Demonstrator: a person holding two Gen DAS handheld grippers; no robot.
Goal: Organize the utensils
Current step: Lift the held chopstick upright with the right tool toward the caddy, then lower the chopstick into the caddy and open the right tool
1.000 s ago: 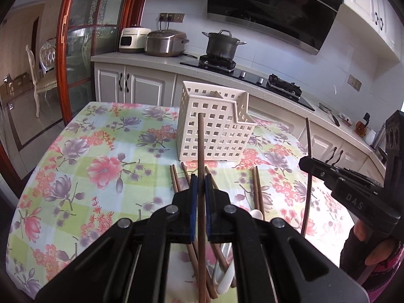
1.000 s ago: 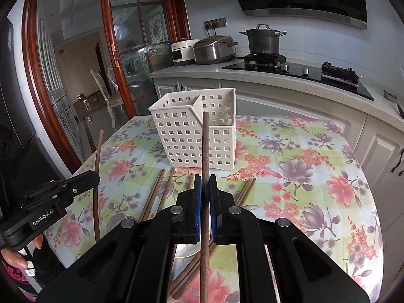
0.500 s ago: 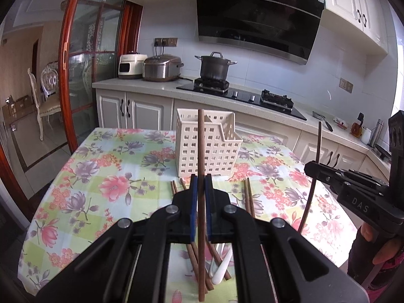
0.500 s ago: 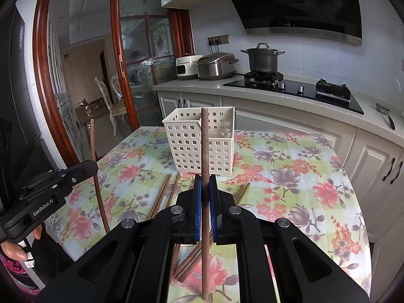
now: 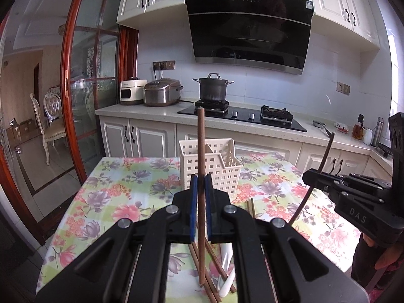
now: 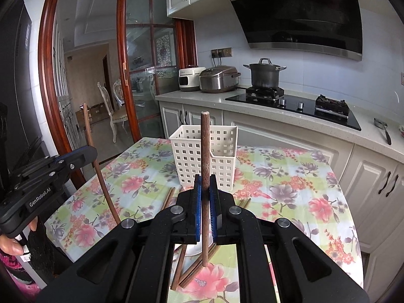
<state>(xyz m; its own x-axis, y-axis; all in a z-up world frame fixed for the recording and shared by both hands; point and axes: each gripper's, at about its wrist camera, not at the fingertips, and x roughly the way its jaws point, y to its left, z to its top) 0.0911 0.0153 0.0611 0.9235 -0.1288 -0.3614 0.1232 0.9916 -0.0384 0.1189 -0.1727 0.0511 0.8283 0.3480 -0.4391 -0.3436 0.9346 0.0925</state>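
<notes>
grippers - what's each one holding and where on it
Left gripper and right gripper each clamp one upright chopstick around mid-shaft.

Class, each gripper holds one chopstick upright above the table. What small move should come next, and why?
Probably carry both forward over the white basket. The left gripper and right gripper each clamp a chopstick clear of the table, and the basket's open top lies just ahead.
</notes>
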